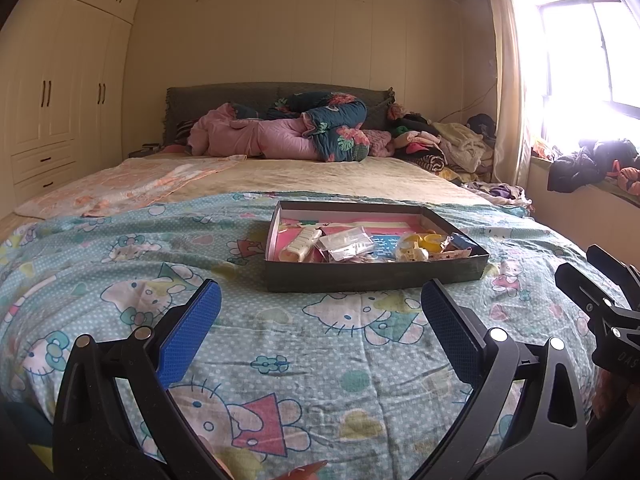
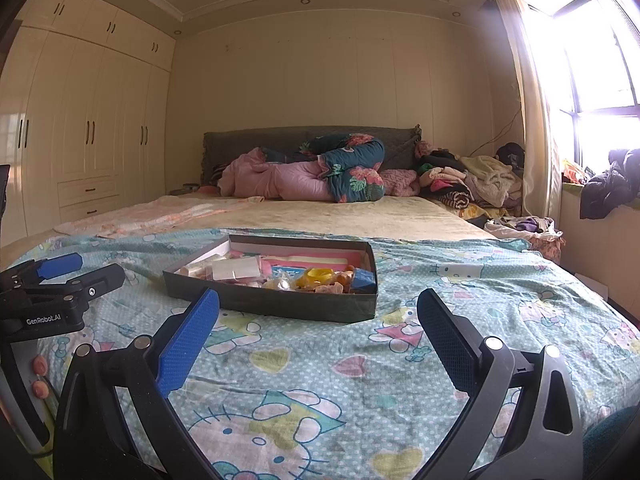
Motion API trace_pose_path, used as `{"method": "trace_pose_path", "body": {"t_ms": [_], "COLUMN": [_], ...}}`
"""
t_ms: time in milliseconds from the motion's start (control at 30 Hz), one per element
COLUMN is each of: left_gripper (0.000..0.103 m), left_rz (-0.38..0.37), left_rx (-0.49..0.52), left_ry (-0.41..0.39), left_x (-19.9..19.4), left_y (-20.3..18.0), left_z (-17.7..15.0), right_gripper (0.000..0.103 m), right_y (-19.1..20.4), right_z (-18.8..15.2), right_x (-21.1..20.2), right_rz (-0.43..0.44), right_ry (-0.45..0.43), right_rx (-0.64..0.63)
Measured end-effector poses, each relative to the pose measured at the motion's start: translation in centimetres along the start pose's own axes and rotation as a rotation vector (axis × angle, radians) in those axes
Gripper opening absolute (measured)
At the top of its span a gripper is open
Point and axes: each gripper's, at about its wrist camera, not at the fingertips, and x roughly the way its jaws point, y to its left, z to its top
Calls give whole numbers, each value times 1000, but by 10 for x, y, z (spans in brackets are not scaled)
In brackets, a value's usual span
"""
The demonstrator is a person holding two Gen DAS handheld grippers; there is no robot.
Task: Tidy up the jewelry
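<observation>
A shallow dark box point(image 1: 374, 276) sits on the bed, on a light blue cartoon-print sheet point(image 1: 280, 344), a little ahead of both grippers. Inside it lies a jumble of small items: a cream plastic piece point(image 1: 301, 244) at the left, clear plastic bags point(image 1: 348, 242) in the middle, a yellow ring-shaped piece point(image 1: 430, 240) to the right of them, and a small blue box point(image 1: 460, 241) in the near right corner. What each piece of jewelry is cannot be told at this size. The left gripper point(image 1: 320, 304) hovers over the sheet on the near side of the box, its blue-padded fingers spread wide with nothing between them. The right gripper point(image 2: 318, 312) is beside it, also spread wide and empty, with the box just beyond its fingertips and slightly left. Further off, a beige cover point(image 1: 320, 178) spreads over the bed, and pink and floral quilts point(image 1: 296, 128) are piled against the grey headboard point(image 1: 224, 98). A heap of clothes point(image 1: 440, 144) lies at the far right, near the bright window point(image 1: 588, 64). Cream wardrobes point(image 1: 60, 92) line the left wall.
</observation>
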Motion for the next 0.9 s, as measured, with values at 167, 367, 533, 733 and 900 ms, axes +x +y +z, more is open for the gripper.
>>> {"method": "trace_pose_path", "body": {"t_ms": [167,367,533,733,900], "left_gripper": [92,92,92,92,92], "left_rz": [-1,18,24,27,45], "left_rx": [1,4,6,24,-10], "left_ry": [1,21,39,26,49], "left_x": [0,4,7,5,15], "left_y": [0,2,2,-1,10], "left_z": [0,-1,-2,-3,0], "right_gripper": [97,97,97,97,97], "right_y": [0,-4,-5,-5,-17], "right_z": [0,-2,-3,-3,-1], "right_x": [0,0,0,1,7], "right_rz": [-2,-6,-12,-12,-32], "right_ry": [0,6,3,5,23], "right_rx": [0,-5,-12,-10,31]}}
